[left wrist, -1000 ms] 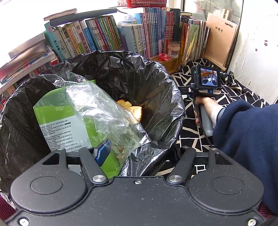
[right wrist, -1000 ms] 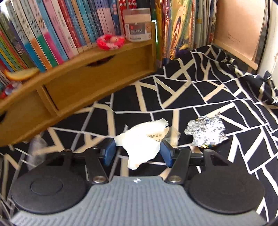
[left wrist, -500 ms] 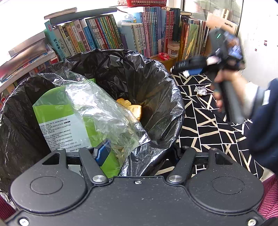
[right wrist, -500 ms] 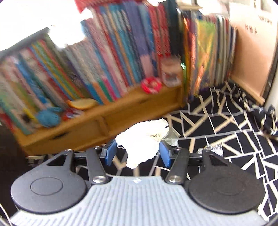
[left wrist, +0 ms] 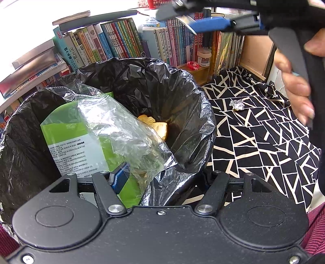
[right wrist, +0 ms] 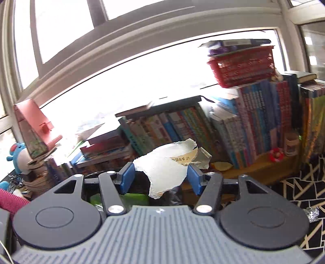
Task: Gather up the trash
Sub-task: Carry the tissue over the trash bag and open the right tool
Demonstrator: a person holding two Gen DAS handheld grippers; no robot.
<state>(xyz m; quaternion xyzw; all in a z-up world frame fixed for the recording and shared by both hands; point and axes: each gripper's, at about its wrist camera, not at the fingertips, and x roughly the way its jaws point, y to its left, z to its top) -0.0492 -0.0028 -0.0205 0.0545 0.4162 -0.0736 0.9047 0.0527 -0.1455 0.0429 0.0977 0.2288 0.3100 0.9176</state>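
Note:
A black-lined trash bin (left wrist: 203, 113) fills the left wrist view. Inside it lie a green box in clear plastic (left wrist: 67, 132) and a yellow scrap (left wrist: 158, 126). My left gripper (left wrist: 166, 178) straddles the near rim, one blue pad inside and the other finger hidden under the bag, shut on the rim. My right gripper (right wrist: 161, 176) hangs high above the bin's far side (left wrist: 193, 19). Its jaws are opening, with a torn white paper scrap (right wrist: 166, 168) still spanning both pads. A crumpled foil ball (left wrist: 236, 104) lies on the cloth.
A black-and-white patterned cloth (left wrist: 254, 142) covers the surface right of the bin. Rows of books (left wrist: 121, 44) on a wooden shelf stand behind it, with a small jar (left wrist: 203, 57) and a red basket (right wrist: 241, 67) on top. A hand (left wrist: 294, 85) grips the right handle.
My right gripper rose from the cloth with the paper scrap and swung up over the bin, tilting towards level. The foil ball stayed on the cloth. The left gripper kept still.

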